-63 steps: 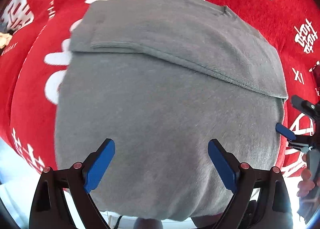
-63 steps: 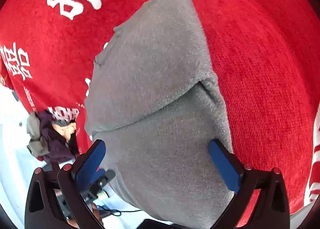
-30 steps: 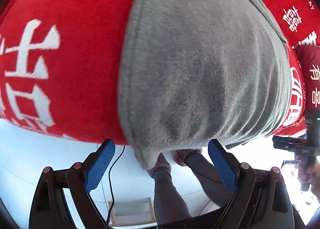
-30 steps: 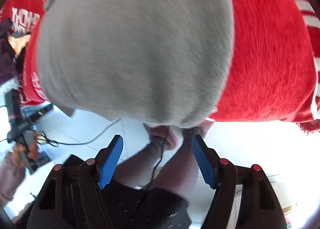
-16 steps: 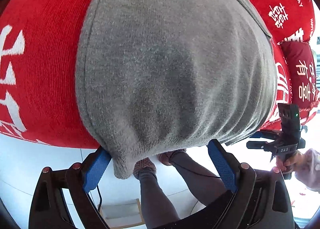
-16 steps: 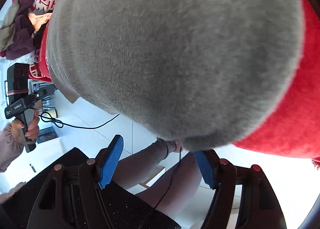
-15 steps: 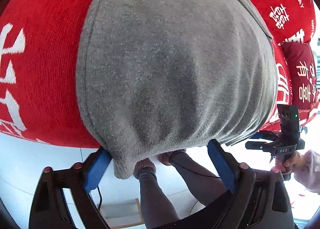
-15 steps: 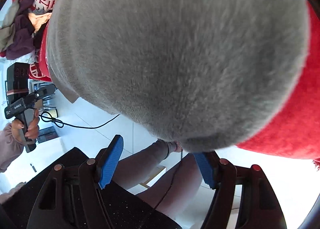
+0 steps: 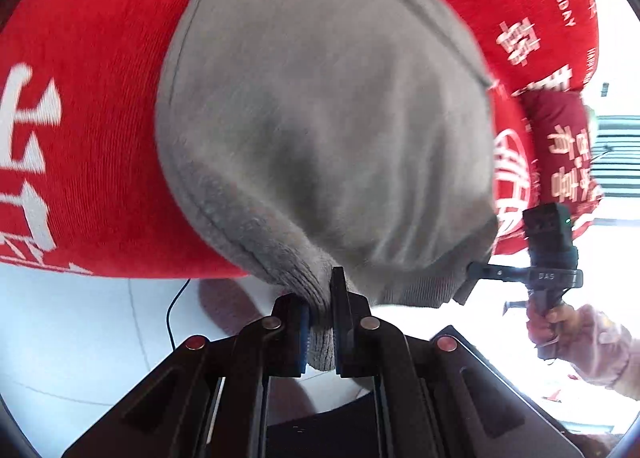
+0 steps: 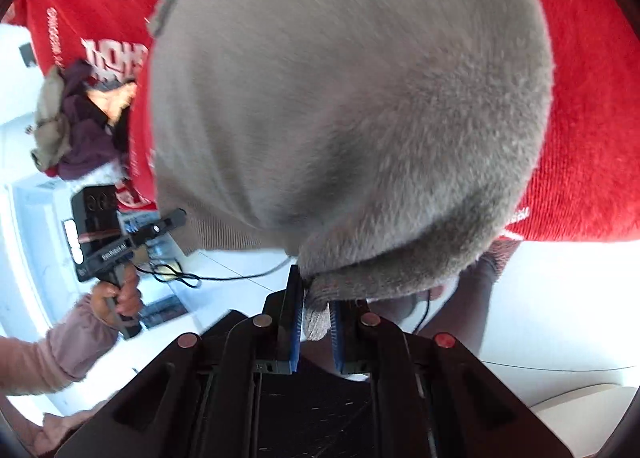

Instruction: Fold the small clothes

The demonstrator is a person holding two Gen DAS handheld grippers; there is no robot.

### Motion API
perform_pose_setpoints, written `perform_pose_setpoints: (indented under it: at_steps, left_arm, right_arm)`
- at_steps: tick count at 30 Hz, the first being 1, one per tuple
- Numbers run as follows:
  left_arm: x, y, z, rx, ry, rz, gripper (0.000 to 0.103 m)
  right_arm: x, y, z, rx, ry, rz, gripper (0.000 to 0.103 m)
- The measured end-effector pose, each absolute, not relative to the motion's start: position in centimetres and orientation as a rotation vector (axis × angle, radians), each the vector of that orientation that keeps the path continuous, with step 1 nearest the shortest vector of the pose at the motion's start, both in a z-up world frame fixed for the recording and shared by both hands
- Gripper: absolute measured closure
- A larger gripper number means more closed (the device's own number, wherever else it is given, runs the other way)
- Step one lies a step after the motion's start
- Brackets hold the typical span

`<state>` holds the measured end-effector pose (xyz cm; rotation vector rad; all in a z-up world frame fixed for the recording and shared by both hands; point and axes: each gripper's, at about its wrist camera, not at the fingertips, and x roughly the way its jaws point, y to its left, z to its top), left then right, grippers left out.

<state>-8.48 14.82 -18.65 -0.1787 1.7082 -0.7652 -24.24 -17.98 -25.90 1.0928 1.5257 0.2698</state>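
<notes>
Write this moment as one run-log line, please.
left gripper: shut on grey knit garment hem | right gripper: shut on hem | red printed cloth: underneath

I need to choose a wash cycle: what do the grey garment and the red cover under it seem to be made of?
The grey garment looks like a soft, fuzzy knit, perhaps wool or fleece: a matte, hairy nap, with a ribbed hem at the clamped corner. The red cover looks like plush, corduroy-like fabric: fine parallel ribs and white printed characters. Exact fibres cannot be told.
</notes>
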Motion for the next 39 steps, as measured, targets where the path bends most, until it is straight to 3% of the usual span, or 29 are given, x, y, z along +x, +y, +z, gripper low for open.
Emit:
perform_pose_setpoints:
  at_steps: [12, 23, 31, 36, 37, 39]
  left_arm:
    - [-0.8, 14.1, -12.4, -0.385, 1.535, -0.771, 0.094]
    - [12.1, 7.9, -8.8, -0.393, 1.384, -0.706, 0.094]
    - [21.6, 2.4, -13.6, -0.352, 1.381, -0.59, 0.094]
    - [23.6, 0.9, -17.8, -0.208, 1.439, -0.386, 0.093]
    - [23.6, 0.6, -18.1, -0.19, 1.452, -0.37, 0.083]
    - [23.5, 0.3, -17.9, -0.161, 1.45, -0.349, 0.081]
  right_arm:
    - [-20.6, -23.5, -18.3, 1.24, 1.18, 0.247, 0.094]
    - [-4.7, -31.8, -14.2, 1.243, 0.979, 0.304, 0.095]
    - [5.3, -37.6, -19.2, 1.294, 0.985, 0.216, 0.095]
    - [8.3, -38.9, -25.3, 1.28, 1.144, 0.084, 0.095]
    - [8.5, -38.8, -26.2, 1.28, 1.177, 0.063, 0.095]
    - [8.6, -38.8, -27.8, 1.293, 1.249, 0.006, 0.091]
